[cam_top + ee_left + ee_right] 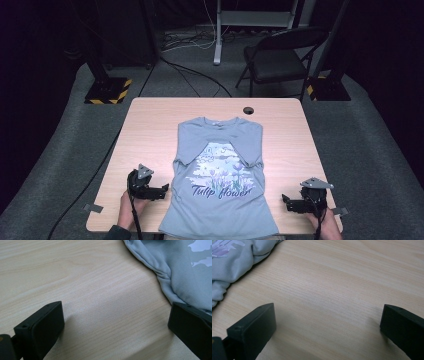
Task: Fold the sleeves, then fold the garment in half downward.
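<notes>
1. T-shirt (220, 175): a grey-blue shirt lies face up on the wooden table (150, 130), collar toward 12 o'clock and hem hanging over the edge at 6 o'clock; both sleeves are tucked in against the body, and the print reads "Tulip flower"
2. Left gripper (167, 189): held in the left hand (131, 202) at 9 o'clock of the shirt's lower half, resting on the table; its jaws stand wide apart with bare wood between them. In the left gripper view the shirt's folded side edge (165, 277) lies at 1 o'clock, just beside the far jaw
3. Right gripper (286, 201): held in the right hand (327, 227) at 3 o'clock of the hem, clear of the cloth, jaws likewise spread and holding nothing
4. Right gripper view: the shirt (234, 262) bunches at 10 o'clock
</notes>
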### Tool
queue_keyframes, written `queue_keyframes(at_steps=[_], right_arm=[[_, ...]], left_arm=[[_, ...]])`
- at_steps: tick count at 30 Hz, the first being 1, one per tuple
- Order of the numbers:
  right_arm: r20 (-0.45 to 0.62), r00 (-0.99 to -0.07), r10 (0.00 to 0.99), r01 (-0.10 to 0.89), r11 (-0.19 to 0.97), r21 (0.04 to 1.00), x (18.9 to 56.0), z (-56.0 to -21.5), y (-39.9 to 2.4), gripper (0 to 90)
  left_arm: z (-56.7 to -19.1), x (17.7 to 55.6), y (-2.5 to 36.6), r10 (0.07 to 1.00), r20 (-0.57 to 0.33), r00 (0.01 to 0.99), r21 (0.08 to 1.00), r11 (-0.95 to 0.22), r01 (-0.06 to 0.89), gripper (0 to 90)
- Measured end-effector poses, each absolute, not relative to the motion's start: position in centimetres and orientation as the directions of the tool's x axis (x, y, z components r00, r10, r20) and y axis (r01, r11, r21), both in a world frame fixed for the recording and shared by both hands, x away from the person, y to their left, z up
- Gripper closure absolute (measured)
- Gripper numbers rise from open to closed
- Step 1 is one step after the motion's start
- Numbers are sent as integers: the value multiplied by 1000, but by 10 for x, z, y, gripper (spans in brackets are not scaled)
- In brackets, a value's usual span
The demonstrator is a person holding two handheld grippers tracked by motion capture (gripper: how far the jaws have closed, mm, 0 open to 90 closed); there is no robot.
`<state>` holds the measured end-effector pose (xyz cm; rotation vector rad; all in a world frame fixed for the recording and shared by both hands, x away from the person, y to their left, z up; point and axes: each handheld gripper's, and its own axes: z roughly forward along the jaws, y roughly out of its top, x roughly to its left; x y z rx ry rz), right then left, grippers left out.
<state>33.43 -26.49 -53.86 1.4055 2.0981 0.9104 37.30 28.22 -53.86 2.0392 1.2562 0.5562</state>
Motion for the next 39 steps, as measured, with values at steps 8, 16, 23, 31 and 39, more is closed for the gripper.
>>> queue_keyframes(at_steps=[8, 16, 23, 31, 39], right_arm=[[-9, -351, 936, 634, 245, 734, 334, -538, -267, 0], [16, -385, 923, 648, 258, 717, 340, -534, -265, 0], [27, -401, 916, 619, 249, 745, 352, -524, -255, 0], [43, -427, 903, 616, 256, 745, 370, -521, -240, 1], [40, -441, 896, 615, 269, 741, 390, -519, -223, 8]], left_arm=[[-538, 373, 282, 894, 12, 449, 728, -316, 609, 1], [-535, 377, 281, 907, -10, 421, 725, -283, 628, 17], [-525, 389, 274, 905, -69, 419, 758, -226, 613, 8], [-524, 402, 256, 893, -63, 447, 752, -252, 609, 7], [-524, 417, 245, 886, -61, 460, 746, -266, 610, 9]])
